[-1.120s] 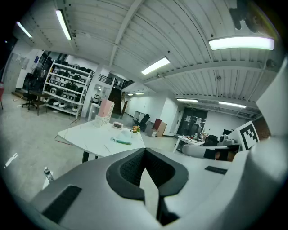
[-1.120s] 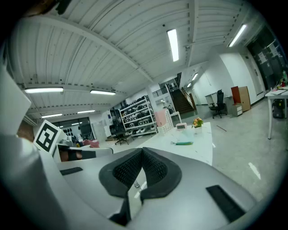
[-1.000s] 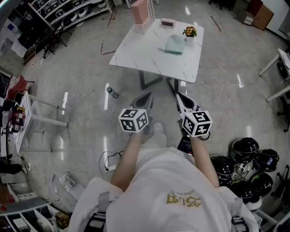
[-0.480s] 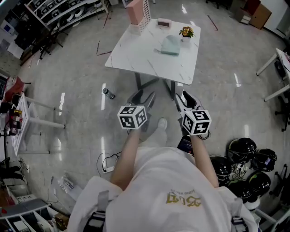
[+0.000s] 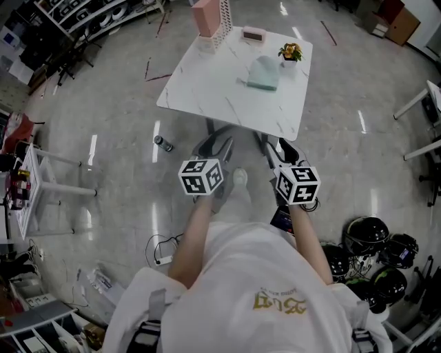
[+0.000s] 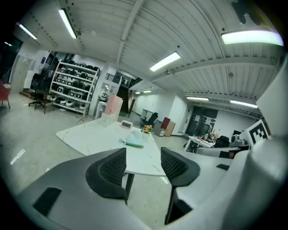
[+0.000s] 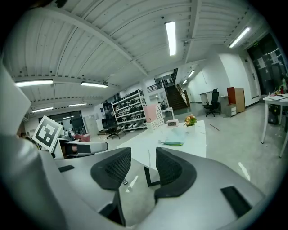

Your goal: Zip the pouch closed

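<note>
A pale mint-green pouch [image 5: 264, 72] lies flat on the white marble-look table [image 5: 207, 86], near its far right side. It shows small and far off in the left gripper view [image 6: 134, 141] and the right gripper view [image 7: 173, 139]. Both grippers are held over the floor just short of the table's near edge, pointing at it. My left gripper [image 5: 217, 148] [image 6: 143, 155] has its jaws wide apart and closing slightly, with nothing between them. The jaws of my right gripper [image 5: 275, 152] [image 7: 144, 155] are opening, and they too hold nothing.
On the table stand a pink file rack [image 5: 210, 17], a small clock [image 5: 253, 33] and a potted flower [image 5: 290, 50]. A bottle [image 5: 162, 143] lies on the floor to the left. Black helmets [image 5: 372, 245] are piled at right, and a white side table [image 5: 31, 179] stands at left.
Both grippers went from shut to open. The person has stepped toward the table, so its near edge now sits just beyond the gripper tips.
</note>
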### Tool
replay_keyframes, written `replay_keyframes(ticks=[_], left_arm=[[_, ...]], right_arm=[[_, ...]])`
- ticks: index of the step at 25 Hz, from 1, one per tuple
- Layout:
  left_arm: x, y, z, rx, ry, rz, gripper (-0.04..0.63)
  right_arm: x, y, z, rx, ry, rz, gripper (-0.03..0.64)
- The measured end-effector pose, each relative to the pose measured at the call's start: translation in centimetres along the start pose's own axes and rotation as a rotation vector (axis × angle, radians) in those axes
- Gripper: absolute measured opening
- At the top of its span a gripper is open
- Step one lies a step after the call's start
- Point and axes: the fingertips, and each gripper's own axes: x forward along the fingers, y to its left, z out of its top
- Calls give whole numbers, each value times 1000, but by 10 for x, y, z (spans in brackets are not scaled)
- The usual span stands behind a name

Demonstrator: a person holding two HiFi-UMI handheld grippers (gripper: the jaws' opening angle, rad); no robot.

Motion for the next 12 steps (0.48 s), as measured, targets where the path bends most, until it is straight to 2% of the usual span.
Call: replay_keyframes(ticks=[6, 12], left_arm=[[79, 44, 14, 7, 58, -5, 233], [164, 98, 37, -5, 139, -5, 216]], right_arm=[[75, -48, 1, 50, 42, -55, 169], [157, -87, 6, 82, 137, -121, 167]])
